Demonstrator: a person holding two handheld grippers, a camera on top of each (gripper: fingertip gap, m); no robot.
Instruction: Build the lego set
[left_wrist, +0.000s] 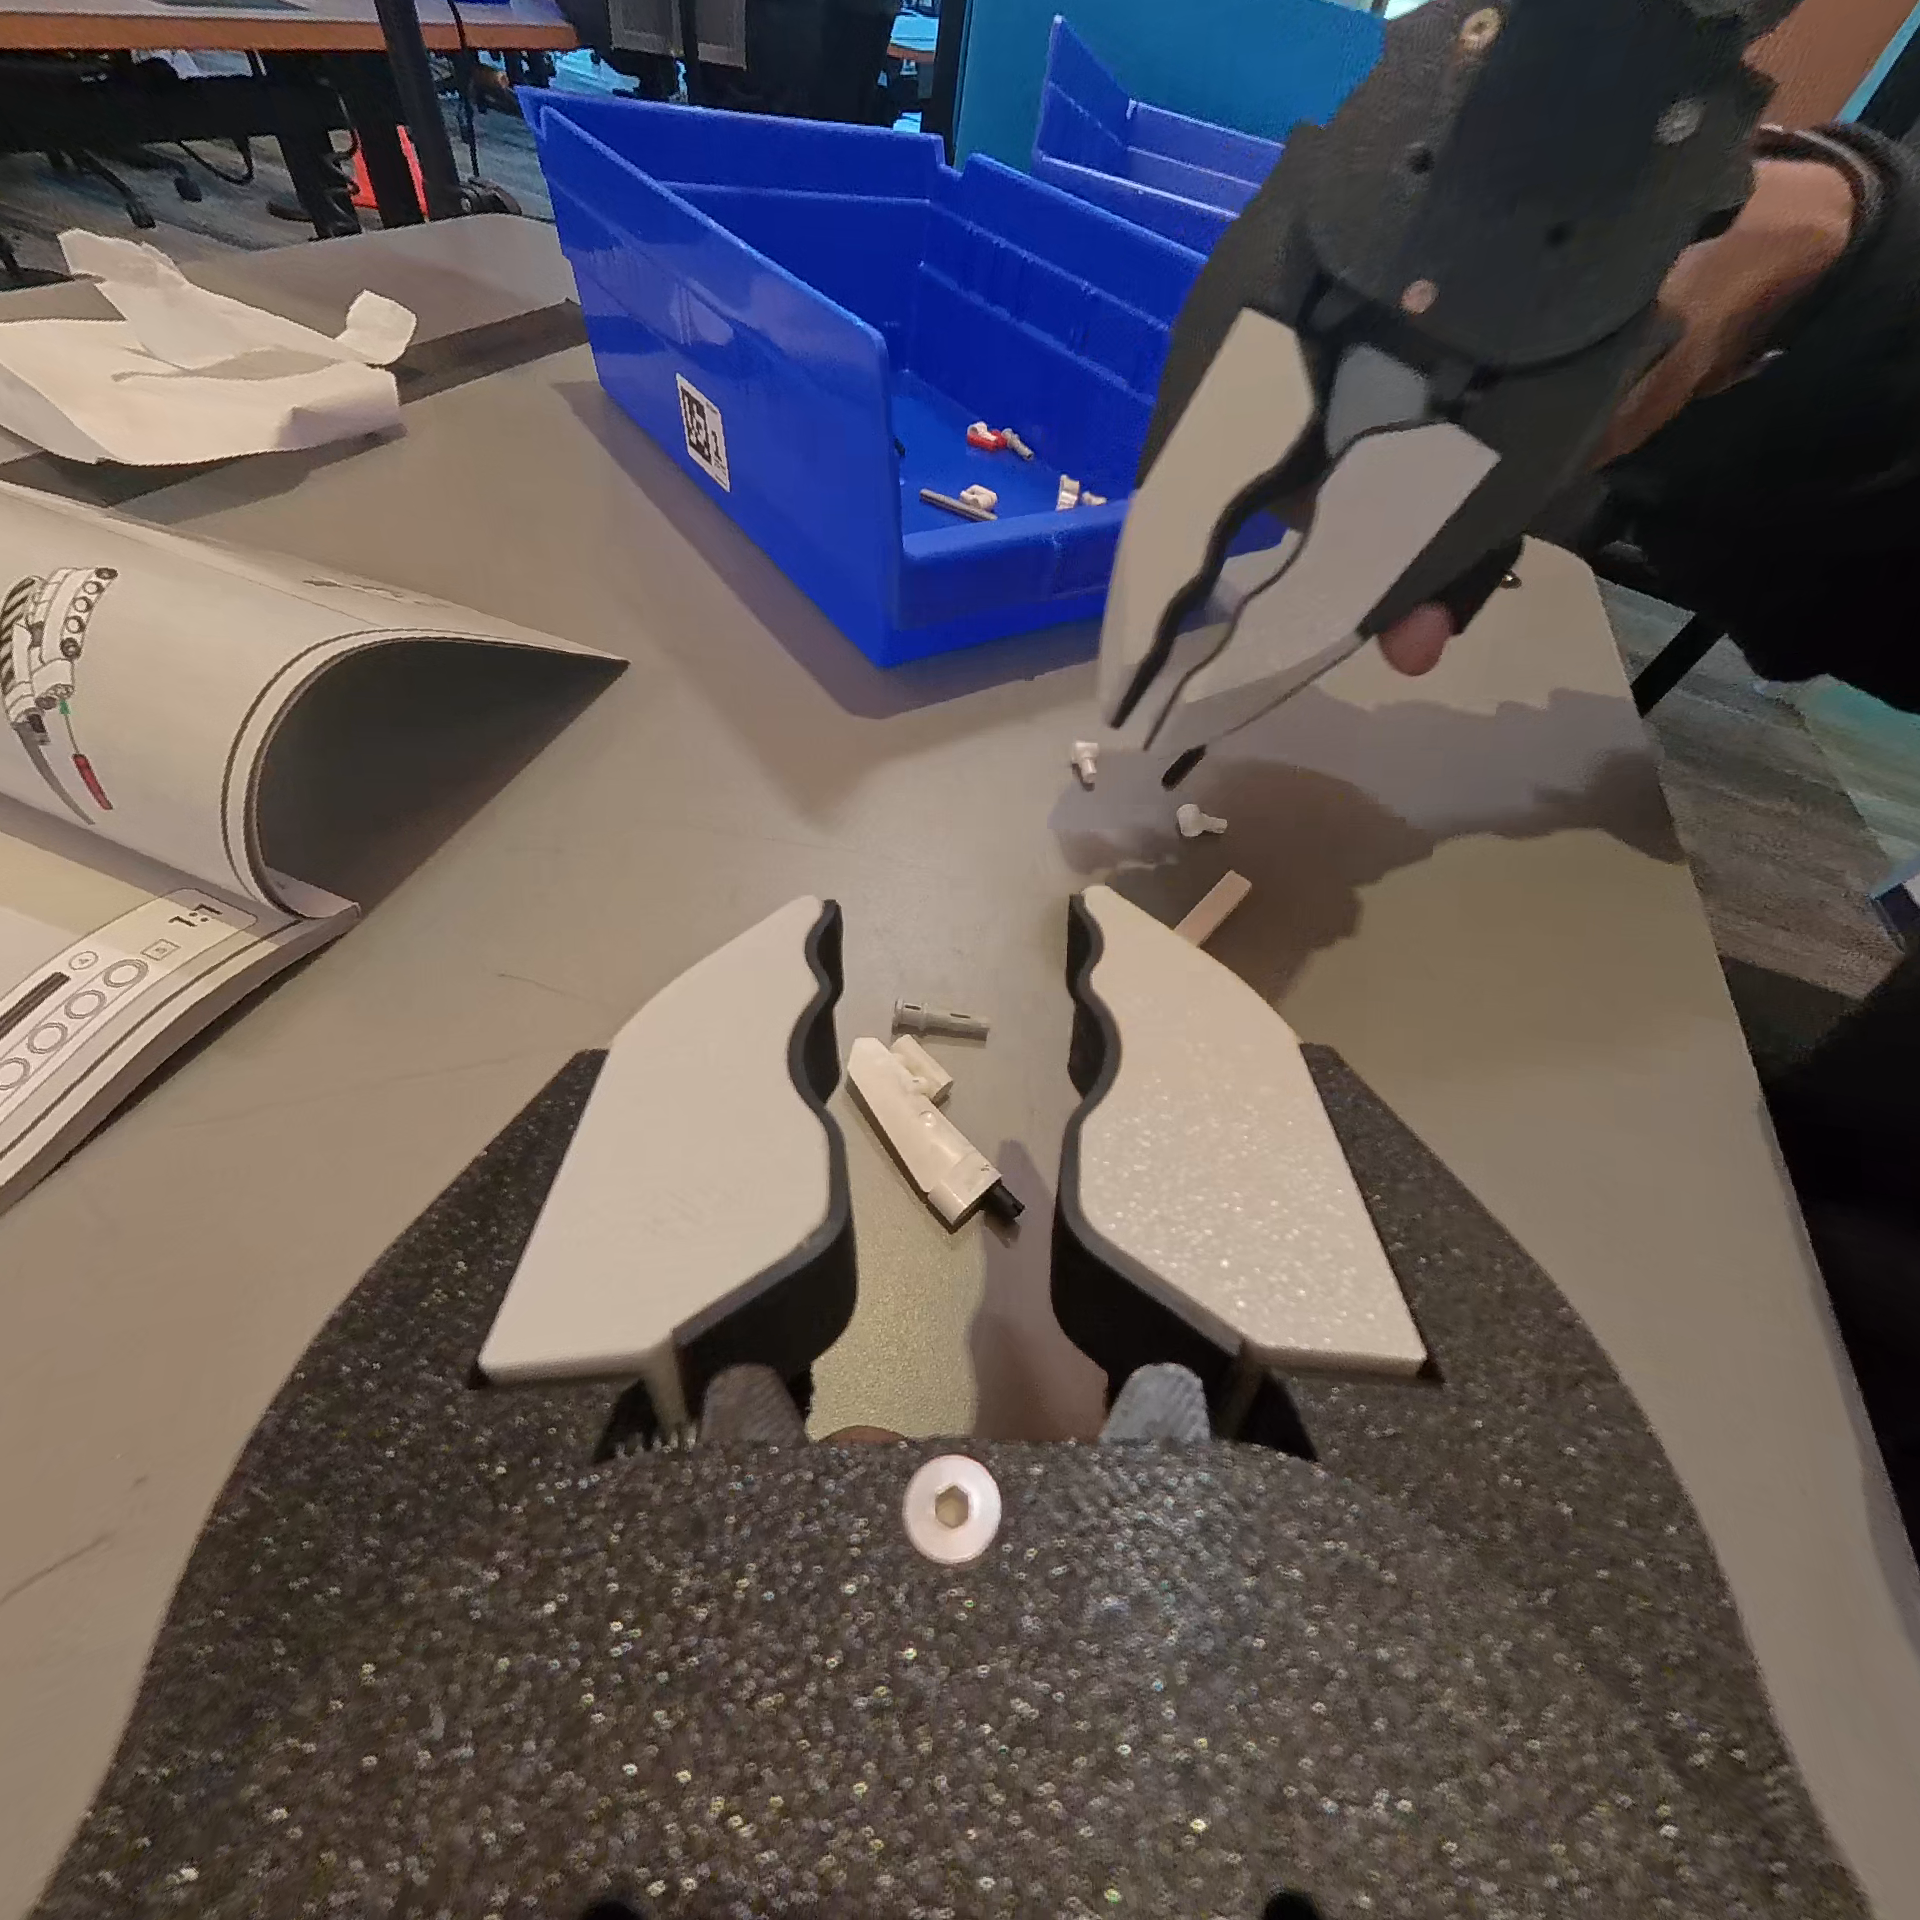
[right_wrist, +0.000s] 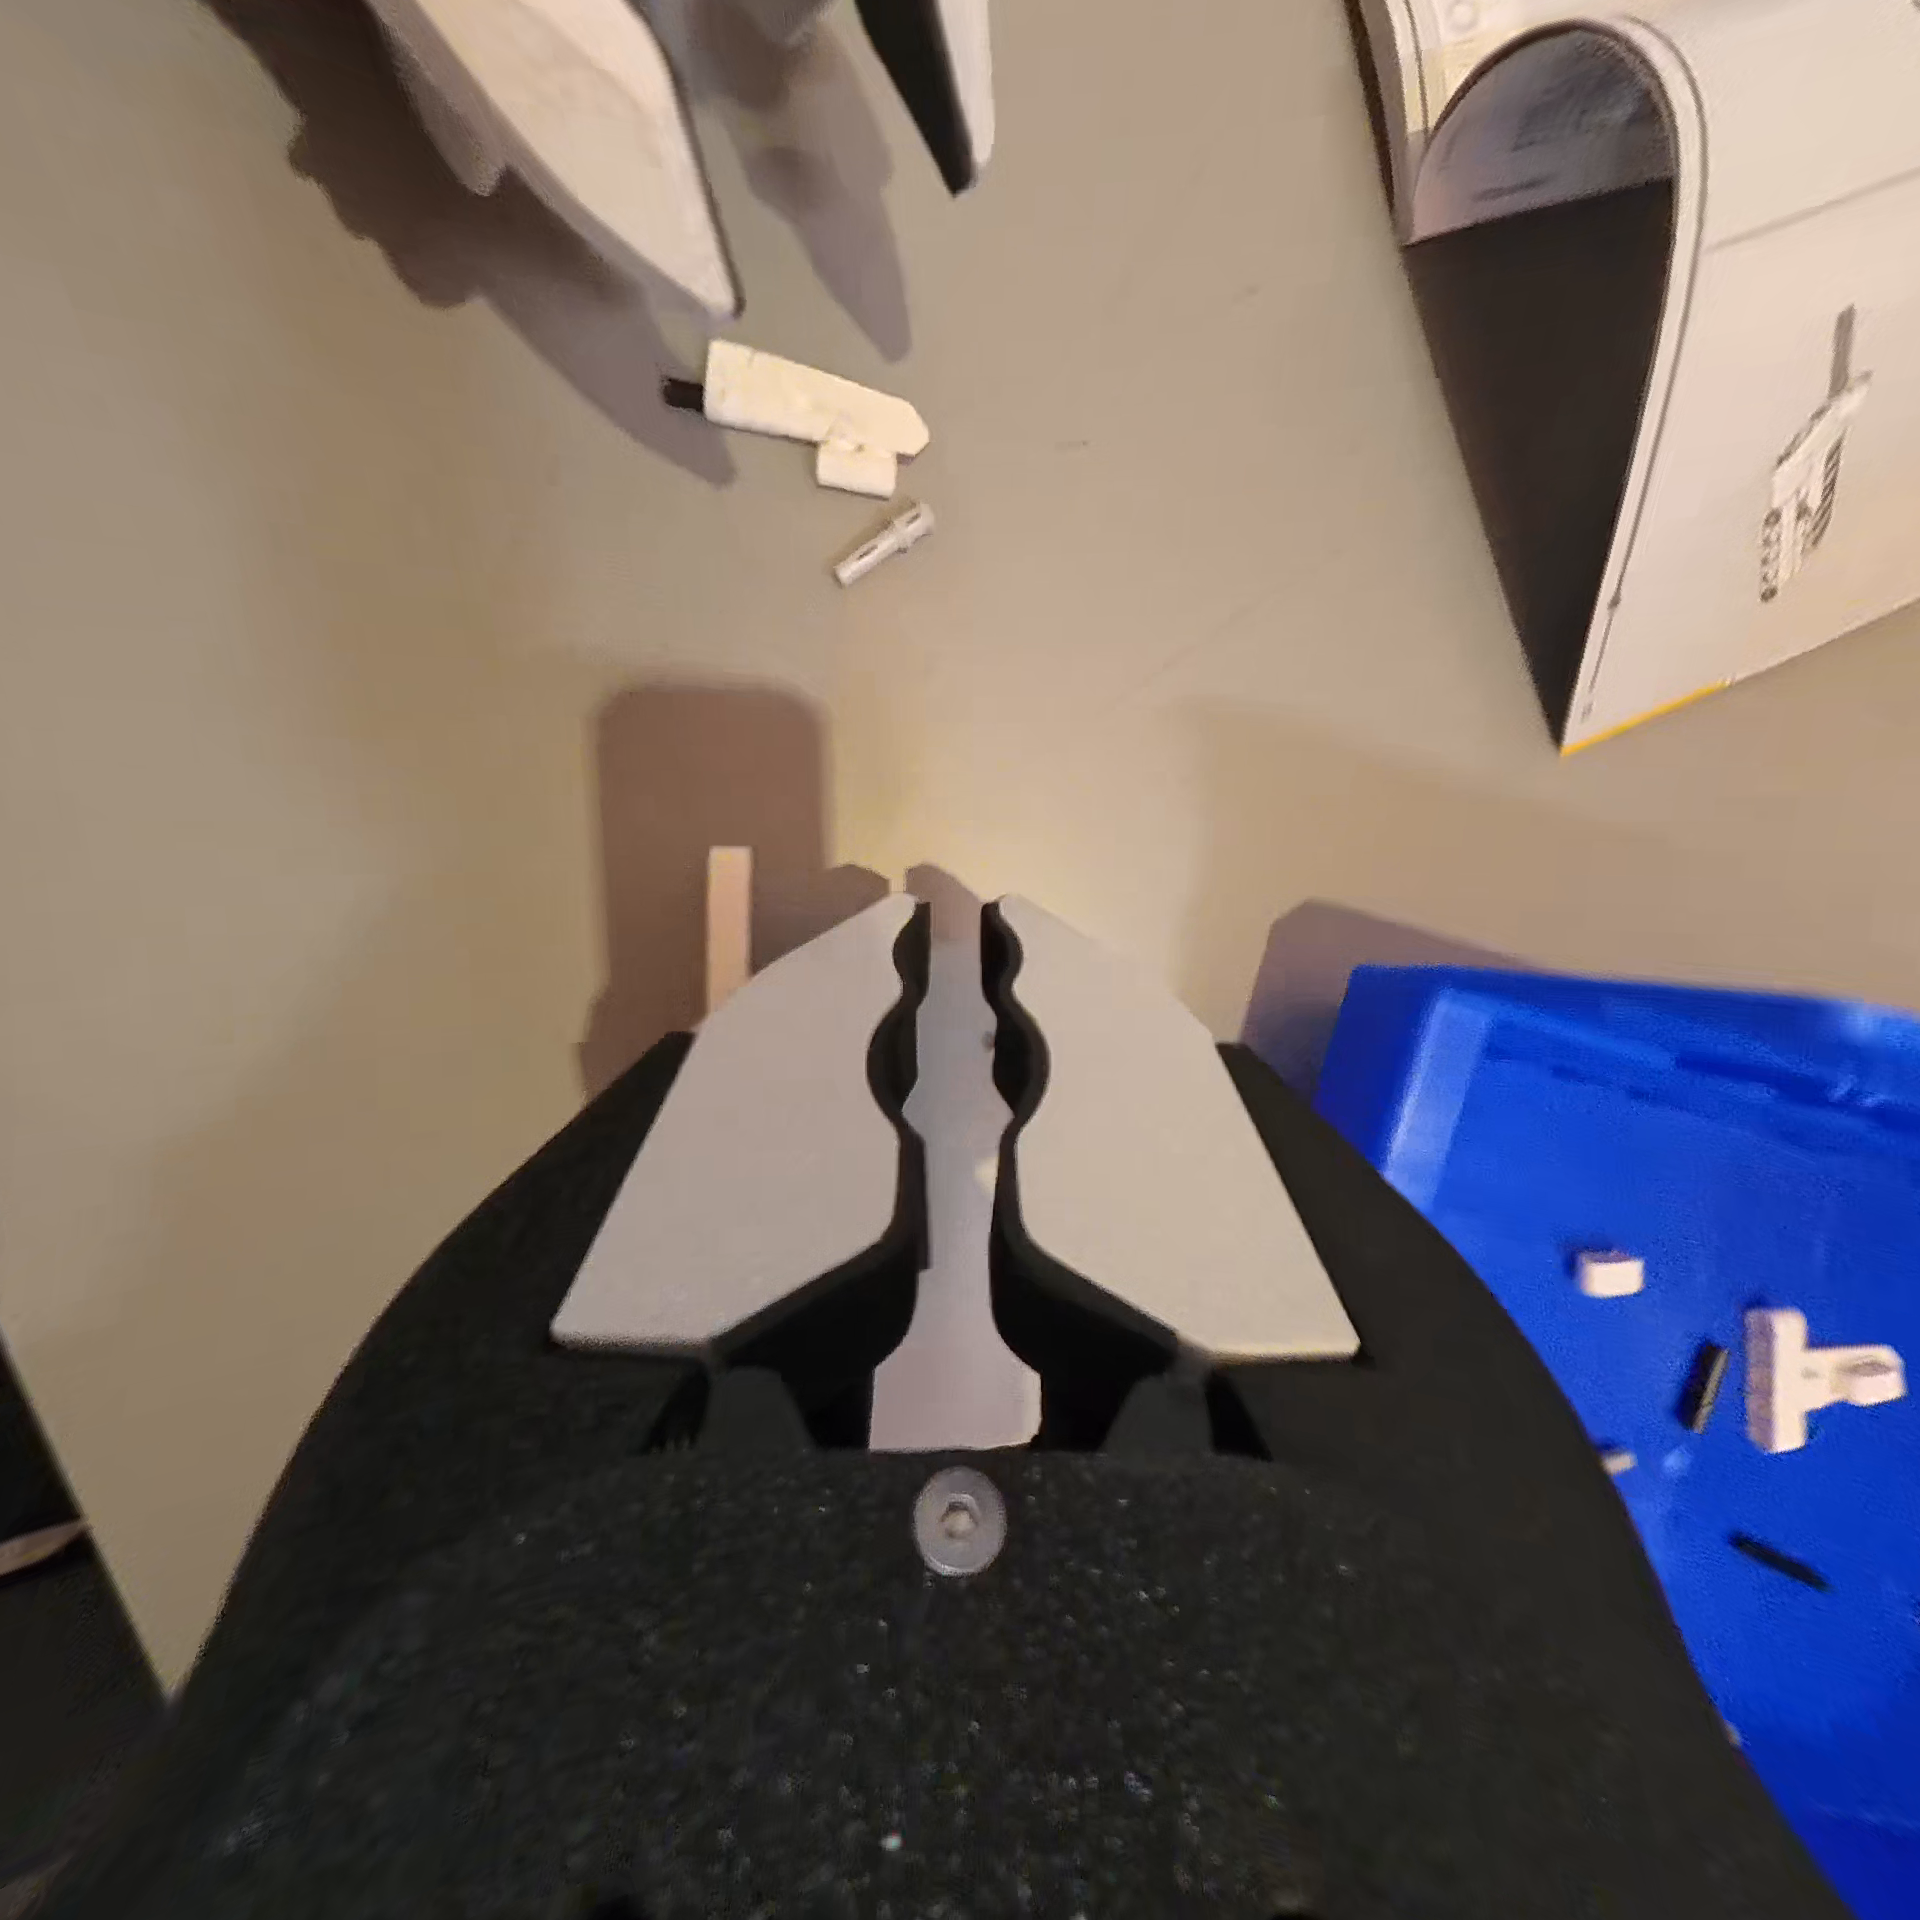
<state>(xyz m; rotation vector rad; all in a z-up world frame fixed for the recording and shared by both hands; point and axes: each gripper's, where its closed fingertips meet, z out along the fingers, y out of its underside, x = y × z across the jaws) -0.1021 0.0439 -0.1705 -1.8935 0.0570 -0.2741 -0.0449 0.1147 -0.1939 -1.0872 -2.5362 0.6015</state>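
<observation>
The worktop (left_wrist: 644, 790) is a plain grey slab with a rounded far corner, lit from overhead so that soft, dull shadows spread across it. Beyond its far edge stands another desk (left_wrist: 260, 26) with a wood-coloured top on dark metal legs (left_wrist: 410, 114), and under it hang loose dark cables. The floor (left_wrist: 1766, 831) off to the right is mottled grey carpet. A teal partition panel (left_wrist: 1164, 62) rises at the back. The far part of the room is dim and cluttered, hard to make out.
</observation>
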